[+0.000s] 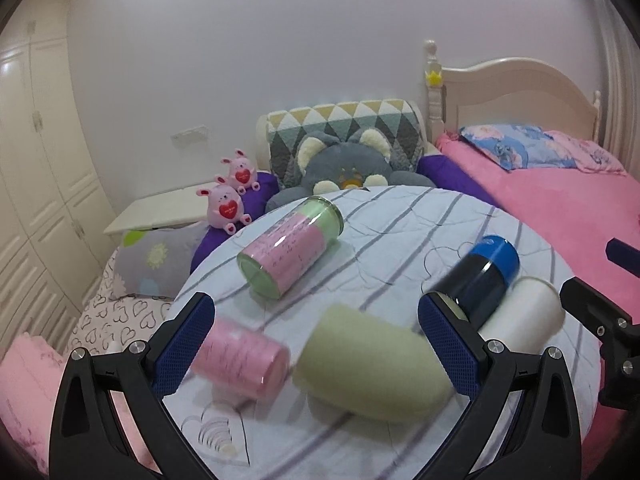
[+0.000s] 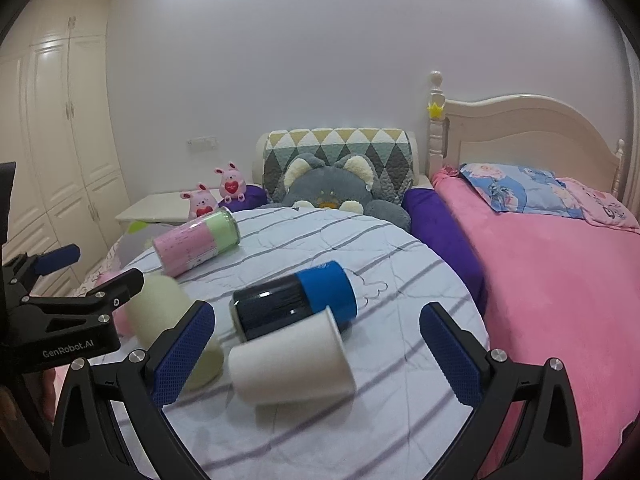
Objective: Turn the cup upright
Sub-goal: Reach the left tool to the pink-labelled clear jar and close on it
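Left tongs (image 1: 316,344) agape, green cup (image 1: 372,364) lying between them

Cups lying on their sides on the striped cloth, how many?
5: pink-green cup farthest, pink cup near left, pale green cup centre, blue-black cup beside white cup right.

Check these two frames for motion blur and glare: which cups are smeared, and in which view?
Left wrist view: the pink cup and pale green cup between the left gripper fingers are smeared; the pink-and-green cup farther back is sharper. Right wrist view: the white cup is slightly soft and the blue-and-black cup reads clearly. Ceiling-light glare sits top right; fisheye bends the edges.
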